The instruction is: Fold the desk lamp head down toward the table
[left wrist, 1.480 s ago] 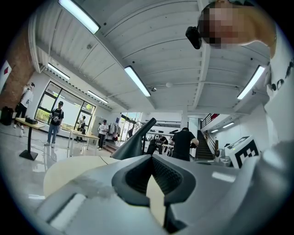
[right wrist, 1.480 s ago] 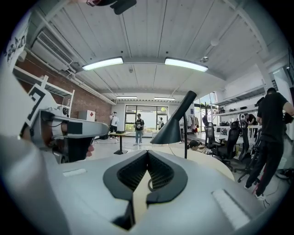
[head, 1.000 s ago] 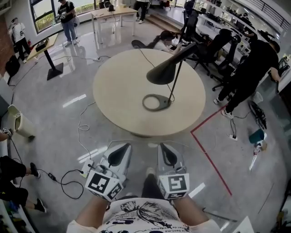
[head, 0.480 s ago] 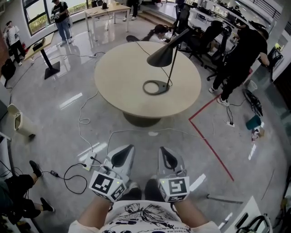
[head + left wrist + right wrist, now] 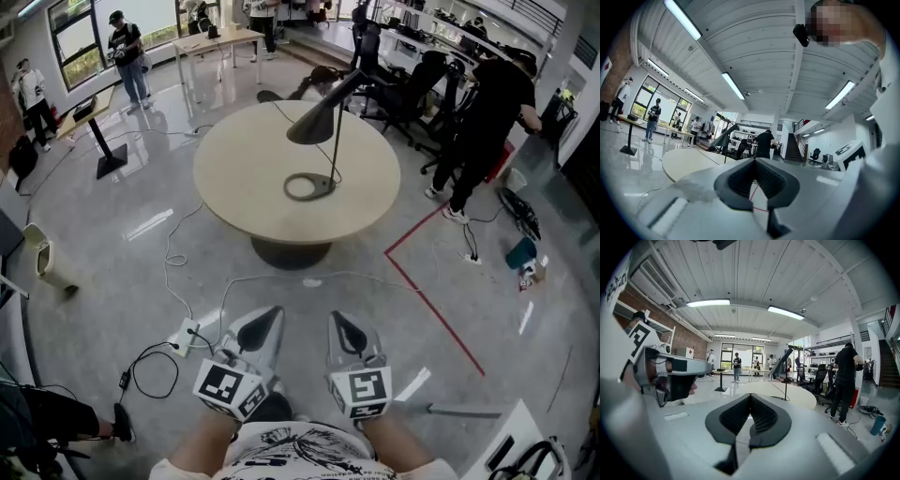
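The black desk lamp (image 5: pixel 323 131) stands on the round desk (image 5: pixel 234 178), upper centre of the head view, head angled up. Low in frame, well apart from it, the left gripper (image 5: pixel 265 321) and right gripper (image 5: pixel 339 323) keep empty fingers clenched.

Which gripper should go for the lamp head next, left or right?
Right, marginally. Both the left gripper and right gripper are shut, empty and well short of the table; the lamp head and its stem sit slightly to the right gripper's side. Neither can reach it yet.
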Motion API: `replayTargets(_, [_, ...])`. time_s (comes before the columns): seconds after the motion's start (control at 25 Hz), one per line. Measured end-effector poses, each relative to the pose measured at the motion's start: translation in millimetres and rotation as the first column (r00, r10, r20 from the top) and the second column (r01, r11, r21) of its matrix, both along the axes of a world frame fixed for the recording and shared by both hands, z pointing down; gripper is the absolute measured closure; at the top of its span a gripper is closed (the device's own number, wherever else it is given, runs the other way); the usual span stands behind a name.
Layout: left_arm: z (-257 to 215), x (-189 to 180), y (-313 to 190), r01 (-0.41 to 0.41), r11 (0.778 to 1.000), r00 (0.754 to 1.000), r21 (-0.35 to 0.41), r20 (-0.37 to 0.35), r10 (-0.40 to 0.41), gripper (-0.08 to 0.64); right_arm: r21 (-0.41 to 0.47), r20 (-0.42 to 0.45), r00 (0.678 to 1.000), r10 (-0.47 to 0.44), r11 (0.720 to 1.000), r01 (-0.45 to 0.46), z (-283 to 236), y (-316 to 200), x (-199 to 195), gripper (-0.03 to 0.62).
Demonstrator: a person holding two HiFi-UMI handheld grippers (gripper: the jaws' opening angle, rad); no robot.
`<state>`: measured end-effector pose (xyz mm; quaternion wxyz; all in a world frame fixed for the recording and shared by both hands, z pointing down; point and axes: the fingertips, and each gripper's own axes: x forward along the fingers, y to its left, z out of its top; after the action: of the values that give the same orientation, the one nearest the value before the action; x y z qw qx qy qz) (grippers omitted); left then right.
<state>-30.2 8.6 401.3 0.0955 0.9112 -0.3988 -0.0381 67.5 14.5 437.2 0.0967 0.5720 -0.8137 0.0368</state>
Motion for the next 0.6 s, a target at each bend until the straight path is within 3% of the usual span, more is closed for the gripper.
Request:
replayTargets(0.2, [1, 18, 28, 0.009, 1.000, 1.000, -0.002, -0.006, -0.009, 0.554, 0.079, -0.076, 0.997, -0.023, 0.996, 0.029, -14, 33, 8, 0.583])
replayTargets(0.6, [8, 34, 80, 0.002, 1.000, 1.000, 0.020, 0.013, -0.002, 0.554, 0.073, -0.026, 0.999, -0.032, 0.997, 0.034, -7, 83, 20, 0.583])
